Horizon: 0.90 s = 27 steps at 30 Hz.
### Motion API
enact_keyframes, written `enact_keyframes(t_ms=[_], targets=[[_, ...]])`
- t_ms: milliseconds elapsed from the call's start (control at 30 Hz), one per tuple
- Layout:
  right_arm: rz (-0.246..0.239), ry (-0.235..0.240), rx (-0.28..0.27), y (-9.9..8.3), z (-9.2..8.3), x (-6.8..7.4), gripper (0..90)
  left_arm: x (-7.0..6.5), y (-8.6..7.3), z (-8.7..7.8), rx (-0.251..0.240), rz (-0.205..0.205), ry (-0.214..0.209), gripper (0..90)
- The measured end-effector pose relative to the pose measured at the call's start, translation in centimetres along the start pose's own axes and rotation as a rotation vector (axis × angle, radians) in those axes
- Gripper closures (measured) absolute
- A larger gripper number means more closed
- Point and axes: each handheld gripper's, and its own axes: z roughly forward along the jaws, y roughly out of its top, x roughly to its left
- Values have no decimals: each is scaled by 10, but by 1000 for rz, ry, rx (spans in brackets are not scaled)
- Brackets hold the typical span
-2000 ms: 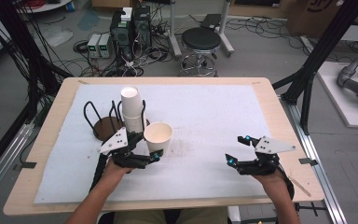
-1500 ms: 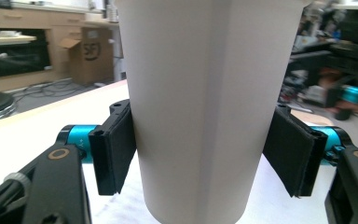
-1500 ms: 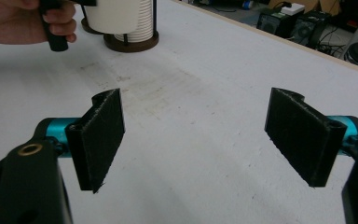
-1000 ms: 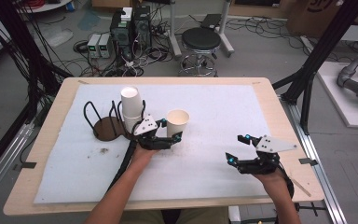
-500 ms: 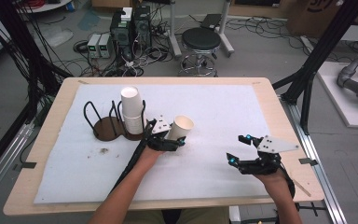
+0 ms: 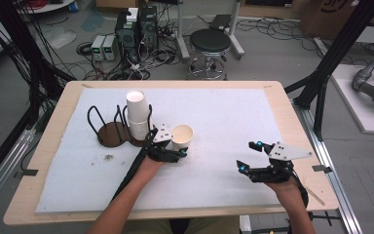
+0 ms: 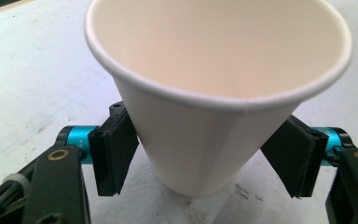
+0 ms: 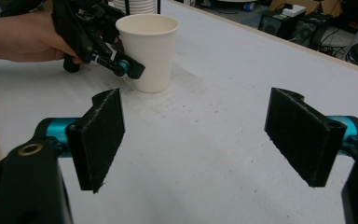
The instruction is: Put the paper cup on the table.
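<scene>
Near the table's centre: a white paper cup (image 6: 182,137) stands upright on the white padded table cover (image 6: 224,117), mouth up.
Left gripper (image 6: 177,152): at the cup's 7 o'clock in the high view; its jaws have just been opening a little, with the cup between them.
Left pads (image 7: 114,154): one pad seems to graze the cup's lower wall, the other stands just clear; the touch is hard to judge.
Right gripper (image 6: 248,156): at the cup's 4 o'clock, well apart, jaws spread wide on nothing.
Cup stack (image 6: 137,114): white paper cups in a black wire holder (image 6: 108,130), at the single cup's 9 o'clock.
</scene>
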Motion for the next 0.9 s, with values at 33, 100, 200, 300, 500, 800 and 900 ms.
enact_keyframes(t_ms=[33, 100, 200, 300, 500, 800, 900], targets=[[-1, 1, -1, 0, 0, 0, 204, 0, 0, 0, 1, 0, 1, 295], [-2, 1, -1, 0, 0, 0, 203, -1, 0, 0, 2, 4, 3, 280], [4, 2, 4, 0, 0, 0, 204, 0, -1, -4, 2, -37, -22, 213], [3, 3, 6, -1, 0, 0, 204, 1, -5, -10, 6, -54, -33, 203], [4, -4, 6, -2, 0, -1, 204, 6, -15, -42, -72, -82, -67, 199], [-7, -25, 24, -3, 1, -1, 203, 19, -35, -93, -228, -120, -66, 193], [-12, -38, 39, -4, 2, -2, 203, 26, -41, -107, -256, -127, -53, 195]])
